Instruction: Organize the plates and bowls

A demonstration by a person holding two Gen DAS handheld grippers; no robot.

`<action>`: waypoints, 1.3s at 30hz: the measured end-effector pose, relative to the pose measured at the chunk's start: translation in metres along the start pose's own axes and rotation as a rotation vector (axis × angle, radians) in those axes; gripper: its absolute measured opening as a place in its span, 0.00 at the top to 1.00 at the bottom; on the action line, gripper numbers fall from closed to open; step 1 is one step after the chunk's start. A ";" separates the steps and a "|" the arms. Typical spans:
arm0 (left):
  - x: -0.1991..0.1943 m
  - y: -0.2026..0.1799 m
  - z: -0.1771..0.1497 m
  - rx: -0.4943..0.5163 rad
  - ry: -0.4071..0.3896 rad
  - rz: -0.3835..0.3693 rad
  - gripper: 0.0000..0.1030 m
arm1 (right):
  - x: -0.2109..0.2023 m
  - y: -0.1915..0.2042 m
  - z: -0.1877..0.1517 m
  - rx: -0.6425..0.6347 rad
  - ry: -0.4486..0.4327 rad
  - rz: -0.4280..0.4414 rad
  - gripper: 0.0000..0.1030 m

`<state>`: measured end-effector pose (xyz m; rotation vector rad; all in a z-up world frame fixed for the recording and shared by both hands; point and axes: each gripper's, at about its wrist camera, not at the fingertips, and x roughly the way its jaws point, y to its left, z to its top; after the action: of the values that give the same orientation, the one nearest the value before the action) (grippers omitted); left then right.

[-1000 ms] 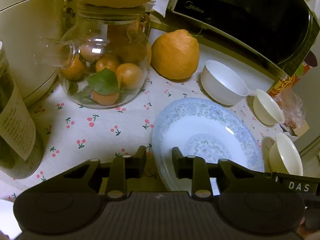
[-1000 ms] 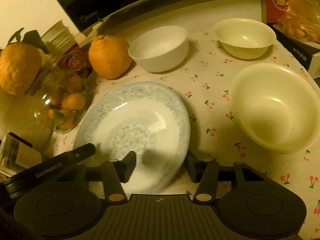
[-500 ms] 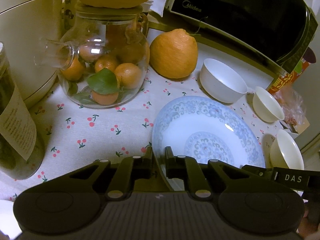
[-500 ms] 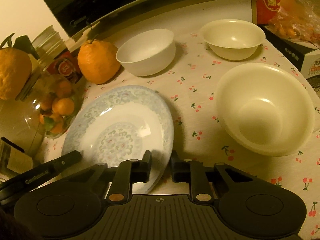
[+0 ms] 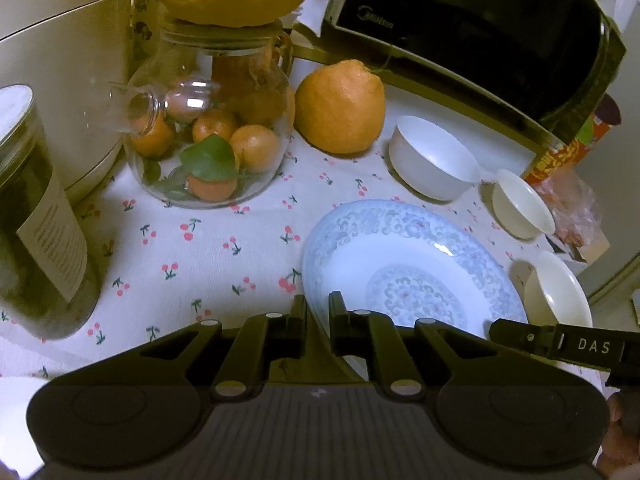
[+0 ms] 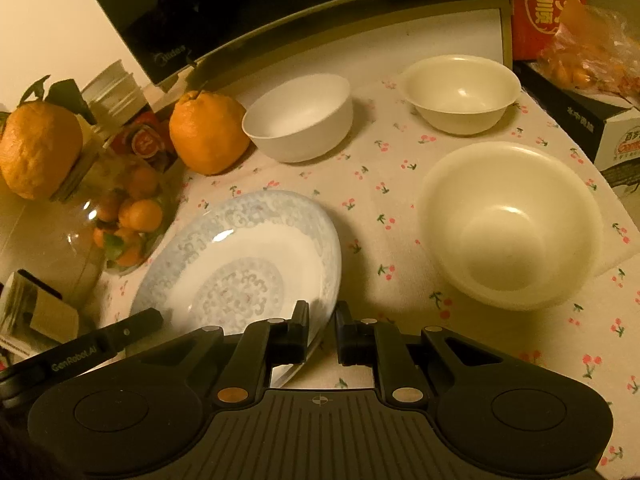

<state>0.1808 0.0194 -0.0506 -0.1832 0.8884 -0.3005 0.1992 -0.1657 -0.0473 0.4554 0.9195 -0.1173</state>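
From the left wrist view, the left tool [image 5: 318, 312] has its fingers pinched on the near left rim of the blue-patterned plate [image 5: 404, 264], which lies on the cherry-print table [image 5: 192, 256]. The jaws have just been closing, and the plate's edge sits between them. Past the plate stands a white bowl [image 5: 434, 158], with a small cream bowl [image 5: 522, 210] to its right and a larger cream bowl [image 5: 558, 296] nearer the table's right edge. A big orange fruit [image 5: 340, 106] sits beside a glass jar [image 5: 208, 136] of small oranges, and a dark microwave [image 5: 472, 28] stands behind. The tip of the right tool [image 5: 560, 346] shows at the plate's right.

From the right wrist view, the right tool [image 6: 322, 322] is clamped on the plate's [image 6: 240, 264] near right rim, its jaws having just closed in on that edge; the plate looks tilted slightly, though the fisheye makes this hard to judge. The large cream bowl [image 6: 510, 224] stands apart to the right, the white bowl [image 6: 298, 118] and small cream bowl [image 6: 460, 94] farther back. The left tool's tip [image 6: 120, 336] shows at lower left.
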 end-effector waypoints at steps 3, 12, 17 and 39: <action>-0.007 -0.005 -0.006 0.038 -0.002 -0.006 0.90 | -0.006 -0.001 -0.005 -0.017 0.005 -0.009 0.86; -0.028 -0.015 -0.021 0.115 0.011 -0.034 0.89 | -0.031 -0.007 -0.023 -0.043 0.018 -0.005 0.86; -0.034 -0.019 -0.031 0.152 0.026 -0.037 0.89 | -0.040 -0.010 -0.033 -0.043 0.040 -0.007 0.86; -0.024 -0.032 -0.045 0.297 0.065 0.018 0.85 | -0.034 -0.011 -0.042 -0.100 0.086 -0.053 0.83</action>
<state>0.1250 -0.0041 -0.0518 0.1103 0.8979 -0.4196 0.1438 -0.1607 -0.0462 0.3457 1.0177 -0.0998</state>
